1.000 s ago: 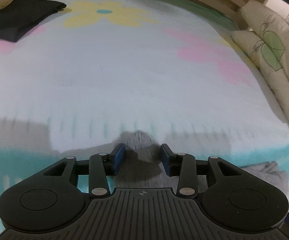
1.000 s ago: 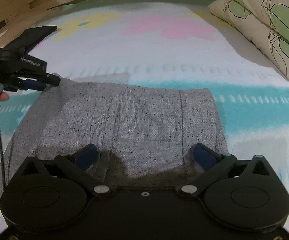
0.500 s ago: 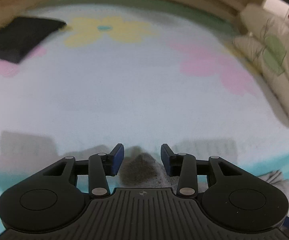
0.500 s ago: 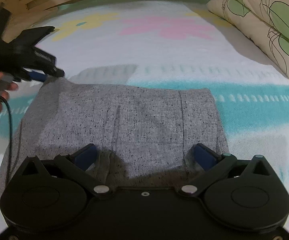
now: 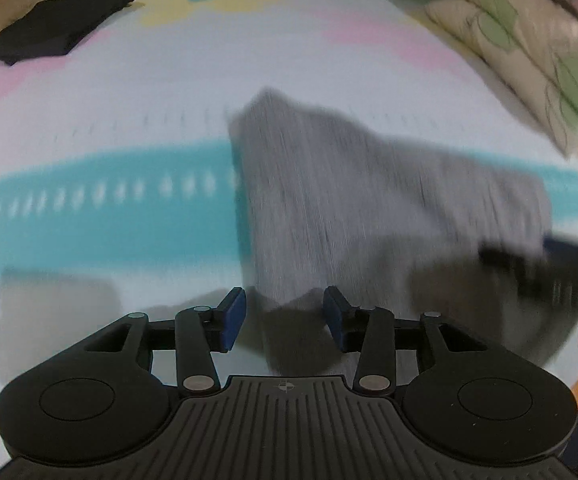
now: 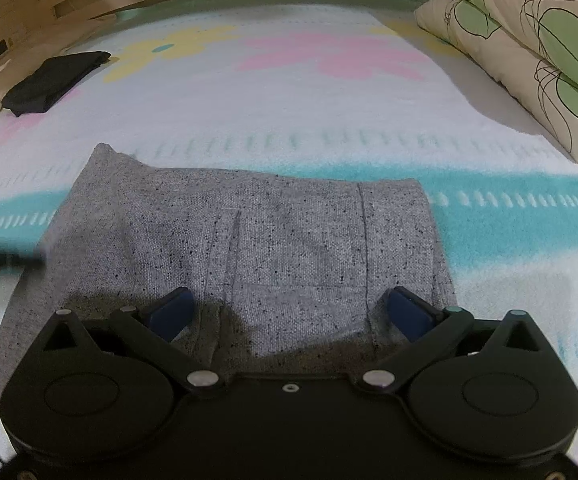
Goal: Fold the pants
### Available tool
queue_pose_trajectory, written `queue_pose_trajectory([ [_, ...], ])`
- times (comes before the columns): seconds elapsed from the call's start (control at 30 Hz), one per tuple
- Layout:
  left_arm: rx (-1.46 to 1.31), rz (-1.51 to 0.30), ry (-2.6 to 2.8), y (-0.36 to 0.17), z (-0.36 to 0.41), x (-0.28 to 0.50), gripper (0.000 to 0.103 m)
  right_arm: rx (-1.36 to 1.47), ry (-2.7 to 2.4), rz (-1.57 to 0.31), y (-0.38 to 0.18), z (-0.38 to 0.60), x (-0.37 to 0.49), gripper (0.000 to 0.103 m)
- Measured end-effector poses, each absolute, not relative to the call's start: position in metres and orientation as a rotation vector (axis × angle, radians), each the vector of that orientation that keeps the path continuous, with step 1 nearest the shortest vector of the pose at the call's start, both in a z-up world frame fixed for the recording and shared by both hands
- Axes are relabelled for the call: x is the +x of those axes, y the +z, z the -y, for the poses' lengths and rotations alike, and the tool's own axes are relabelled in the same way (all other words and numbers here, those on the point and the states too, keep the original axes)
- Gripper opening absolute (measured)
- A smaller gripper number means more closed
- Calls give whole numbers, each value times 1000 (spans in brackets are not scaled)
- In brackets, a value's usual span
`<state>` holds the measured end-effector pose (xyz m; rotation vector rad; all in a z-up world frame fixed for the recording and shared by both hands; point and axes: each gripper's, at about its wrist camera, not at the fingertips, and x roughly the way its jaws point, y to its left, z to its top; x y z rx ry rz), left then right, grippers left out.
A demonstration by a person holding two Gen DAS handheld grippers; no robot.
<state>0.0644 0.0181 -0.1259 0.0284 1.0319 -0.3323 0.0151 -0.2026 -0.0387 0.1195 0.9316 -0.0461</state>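
Where laid flat: speckled grey knit pants (image 6: 245, 240) | fuzzy floral blanket (image 6: 289, 112)

bed (image 6: 289, 92): floral sheet | grey pants (image 6: 273, 248) folded | black garment (image 6: 55, 80) | pillows (image 6: 529, 52)

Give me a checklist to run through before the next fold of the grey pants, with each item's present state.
1. Left gripper free of cloth: ok. Its blue pads stand apart; its jaws have just been opening, and nothing is pinched between them.
2. Right gripper open: ok, fingers spread wide above the grey pants.
3. Pants lying flat on the bedspread: ok in the right wrist view, apart from one raised far-left corner.
4. Left wrist view sharp enough to aim: not ok, blurred.
5. Folded black garment apart from the pants: ok.
6. Edges of the layers lined up: cannot tell.
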Motion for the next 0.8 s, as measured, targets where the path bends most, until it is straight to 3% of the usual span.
queue_pose_trajectory([
  [0.5,12,-949,-285,-132,-22,41,58,74,230,-1026,-29,239,17,103],
  [0.7,0,-951,-279,-131,-23,42,58,248,172,-1080,-42,294,10,103],
  [0.8,7,-948,-277,-131,-22,42,59,505,202,-1061,-56,330,5,103],
])
